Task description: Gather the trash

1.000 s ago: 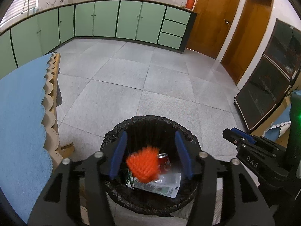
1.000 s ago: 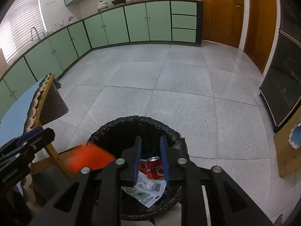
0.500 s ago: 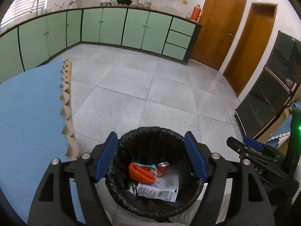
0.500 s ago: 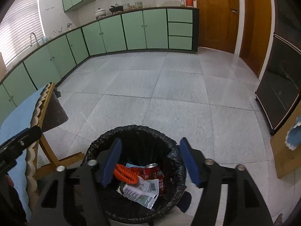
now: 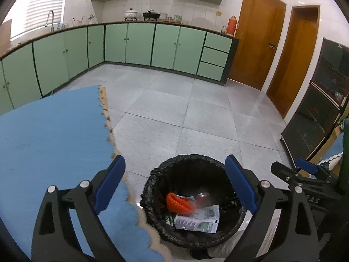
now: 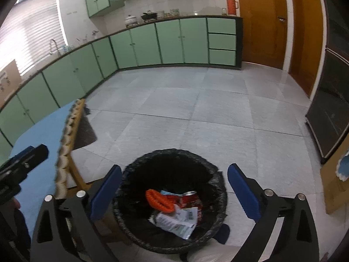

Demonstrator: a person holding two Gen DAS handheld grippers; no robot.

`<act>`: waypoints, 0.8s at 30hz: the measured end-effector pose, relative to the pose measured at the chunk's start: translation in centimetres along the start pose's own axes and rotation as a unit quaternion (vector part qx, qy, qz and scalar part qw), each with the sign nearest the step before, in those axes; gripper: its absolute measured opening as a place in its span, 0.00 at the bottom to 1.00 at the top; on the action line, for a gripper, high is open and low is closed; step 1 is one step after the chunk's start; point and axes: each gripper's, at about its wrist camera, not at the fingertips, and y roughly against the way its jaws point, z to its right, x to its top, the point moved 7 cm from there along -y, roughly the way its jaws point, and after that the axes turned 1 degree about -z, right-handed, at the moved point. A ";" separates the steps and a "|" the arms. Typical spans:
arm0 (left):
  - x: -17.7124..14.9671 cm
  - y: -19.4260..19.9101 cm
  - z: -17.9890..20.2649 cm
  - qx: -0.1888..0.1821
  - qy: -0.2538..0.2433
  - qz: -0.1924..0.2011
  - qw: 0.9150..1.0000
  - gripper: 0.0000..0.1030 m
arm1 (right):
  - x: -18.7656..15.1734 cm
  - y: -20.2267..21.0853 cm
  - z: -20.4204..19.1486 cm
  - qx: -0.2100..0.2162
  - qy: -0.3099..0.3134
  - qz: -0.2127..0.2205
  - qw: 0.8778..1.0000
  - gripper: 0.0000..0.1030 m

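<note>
Looking down through both cameras, I see the trash bin (image 5: 194, 205) lined with a black bag, standing on the grey tiled floor (image 5: 174, 113) just beside the blue-covered table (image 5: 54, 142). My left hand-held gripper (image 5: 174, 187) is released, its jaws having just been opening, nothing between the blue pads. My right hand-held gripper (image 6: 174, 192) is likewise released, jaws just spread wide and empty. Inside the bin lie the orange net (image 6: 158, 200), a red can (image 6: 189, 198) and a printed paper wrapper (image 6: 174, 223).

From the left wrist view I get the table top broadly, beside the bin, and the right hand-held gripper's black body on the bin's far side. From the right wrist view I get the table's wooden leg (image 6: 76, 174) next to the bin and the can's red side more sharply; in the left view that can is blurred.
</note>
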 end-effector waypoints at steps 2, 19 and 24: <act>-0.1 1.0 -0.4 0.005 -0.001 0.005 1.000 0.88 | 0.0 1.0 -0.9 0.017 0.002 0.007 1.000 0.94; -0.8 10.1 -2.8 0.044 0.007 0.055 0.998 0.88 | 0.1 8.2 -6.4 0.080 0.050 0.048 0.994 0.94; -0.8 12.7 -3.0 0.051 0.005 0.069 0.996 0.88 | 0.2 10.7 -7.8 0.095 0.063 0.058 0.992 0.94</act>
